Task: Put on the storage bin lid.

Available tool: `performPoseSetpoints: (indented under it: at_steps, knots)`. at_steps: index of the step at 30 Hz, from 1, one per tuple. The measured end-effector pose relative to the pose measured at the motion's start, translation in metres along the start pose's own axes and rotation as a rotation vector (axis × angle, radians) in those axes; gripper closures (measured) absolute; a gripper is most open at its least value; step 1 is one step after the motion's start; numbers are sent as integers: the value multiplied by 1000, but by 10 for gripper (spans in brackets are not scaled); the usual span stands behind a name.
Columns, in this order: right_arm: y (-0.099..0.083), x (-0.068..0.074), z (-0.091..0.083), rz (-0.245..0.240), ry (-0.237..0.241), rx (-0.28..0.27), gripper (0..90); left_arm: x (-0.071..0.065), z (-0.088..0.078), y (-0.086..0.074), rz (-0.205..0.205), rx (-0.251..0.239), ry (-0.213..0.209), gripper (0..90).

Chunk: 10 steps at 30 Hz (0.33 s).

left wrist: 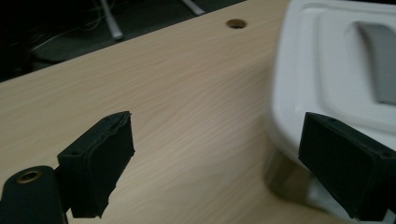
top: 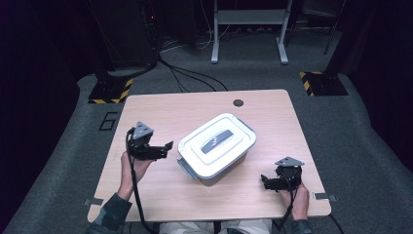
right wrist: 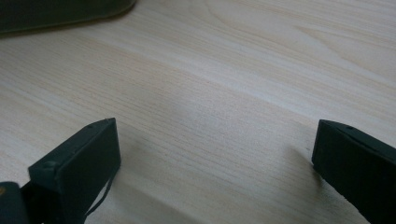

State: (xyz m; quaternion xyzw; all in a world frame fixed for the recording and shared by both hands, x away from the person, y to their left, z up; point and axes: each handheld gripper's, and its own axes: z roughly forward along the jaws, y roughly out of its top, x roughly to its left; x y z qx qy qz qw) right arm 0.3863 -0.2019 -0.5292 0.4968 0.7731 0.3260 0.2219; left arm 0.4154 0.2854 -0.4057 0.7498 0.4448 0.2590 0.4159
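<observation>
Nearest to me in the high view are my two hands at the near edge of the wooden table [top: 160,105], each holding a black gripper. On the near right, my right gripper [top: 267,181] sits low over the tabletop, well apart from the box, and its own view shows both jaws spread wide with only bare wood grain between them. On the left, my left gripper [top: 167,147] points right toward the white lidded storage box [top: 217,146], just beside its left end. Its jaws also stand wide with nothing between them; in the left gripper view, one pad [left wrist: 100,163] hangs over bare wood and the other sits in front of the box's near rim, though I cannot tell whether it touches. That box stands in the middle of the table, turned at an angle, its lid on, with a grey handle [top: 217,140] recessed in the top. A small round cable hole [top: 238,103] marks the table's far edge.
</observation>
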Motion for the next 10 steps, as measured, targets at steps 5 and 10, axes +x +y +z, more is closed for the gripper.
performPoseSetpoints:
  at_steps: [5,10]
  knots:
    - [0,0,0,-1,0,0,3,36,11,-51,-106,100,95,13]
    - [0,0,0,-3,2,0,4,51,27,-88,-138,177,122,0]
